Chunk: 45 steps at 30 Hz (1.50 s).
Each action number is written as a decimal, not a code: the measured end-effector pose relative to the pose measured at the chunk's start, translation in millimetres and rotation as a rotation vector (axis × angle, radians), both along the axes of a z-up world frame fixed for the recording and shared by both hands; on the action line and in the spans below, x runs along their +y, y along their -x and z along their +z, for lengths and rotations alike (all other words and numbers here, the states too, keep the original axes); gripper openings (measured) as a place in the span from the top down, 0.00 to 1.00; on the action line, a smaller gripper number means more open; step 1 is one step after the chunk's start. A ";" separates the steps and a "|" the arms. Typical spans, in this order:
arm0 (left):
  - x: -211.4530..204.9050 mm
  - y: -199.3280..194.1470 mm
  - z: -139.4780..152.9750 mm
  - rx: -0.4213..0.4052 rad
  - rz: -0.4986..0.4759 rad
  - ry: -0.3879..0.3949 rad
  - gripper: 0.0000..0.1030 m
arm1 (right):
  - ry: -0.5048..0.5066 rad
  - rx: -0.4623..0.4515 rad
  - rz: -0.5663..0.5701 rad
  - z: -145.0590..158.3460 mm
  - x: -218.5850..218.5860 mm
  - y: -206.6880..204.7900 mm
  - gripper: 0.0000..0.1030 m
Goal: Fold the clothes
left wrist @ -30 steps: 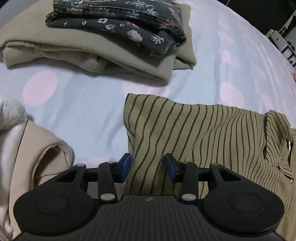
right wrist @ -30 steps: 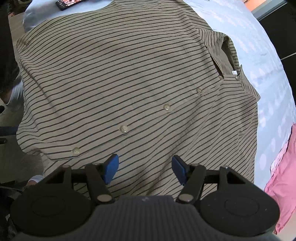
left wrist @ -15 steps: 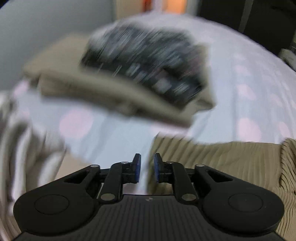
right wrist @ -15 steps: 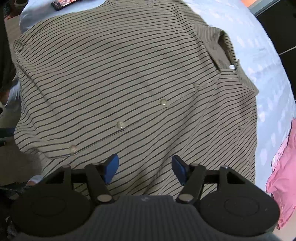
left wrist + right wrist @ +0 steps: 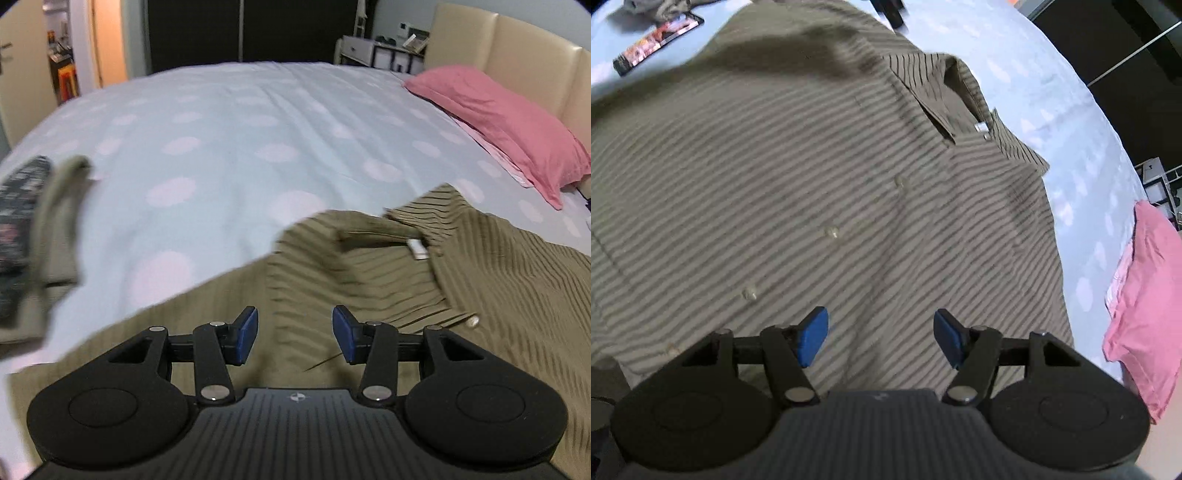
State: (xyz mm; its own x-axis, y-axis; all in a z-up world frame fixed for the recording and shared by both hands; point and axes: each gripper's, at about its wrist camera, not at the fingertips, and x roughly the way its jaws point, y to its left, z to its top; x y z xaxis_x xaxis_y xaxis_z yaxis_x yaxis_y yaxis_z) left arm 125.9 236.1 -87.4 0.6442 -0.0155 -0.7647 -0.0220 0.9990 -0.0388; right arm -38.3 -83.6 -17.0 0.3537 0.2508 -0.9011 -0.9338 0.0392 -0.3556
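Note:
An olive shirt with thin dark stripes (image 5: 820, 177) lies spread on the bed, buttons up, its collar (image 5: 964, 92) toward the far right. In the left wrist view the same striped shirt (image 5: 480, 280) fills the lower right, with its collar and white label showing. My left gripper (image 5: 294, 338) hovers open over the shirt's left part, with nothing between its blue pads. My right gripper (image 5: 881, 338) is open too, low over the shirt's front below the button row, holding nothing.
The bed has a pale blue sheet with pink dots (image 5: 229, 147). A pink pillow (image 5: 506, 122) lies at the head, also seen as a pink pillow (image 5: 1145, 306). Folded clothes (image 5: 33, 229) are stacked at the left. A flat phone-like thing (image 5: 657, 42) lies beyond the shirt.
My left gripper closed about half a second ago on the shirt's edge, swung right over the shirt, and now stands open. The right gripper stayed open and shifted slightly over the shirt front.

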 end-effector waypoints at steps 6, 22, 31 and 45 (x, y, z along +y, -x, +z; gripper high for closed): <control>-17.1 -47.8 -28.5 0.048 0.032 0.041 0.59 | 0.015 0.045 0.044 -1.7 -0.6 8.3 0.36; 30.2 -103.8 -24.8 0.005 0.259 0.385 0.98 | 0.003 0.114 0.030 -3.4 -31.7 -3.6 0.36; 32.0 -104.5 -38.5 0.052 0.344 0.266 0.78 | -0.015 0.091 0.009 -3.8 -46.7 -9.4 0.36; 13.1 -91.1 -47.5 0.133 0.202 0.235 0.75 | -0.390 -0.078 -0.242 -33.5 91.7 -168.4 0.38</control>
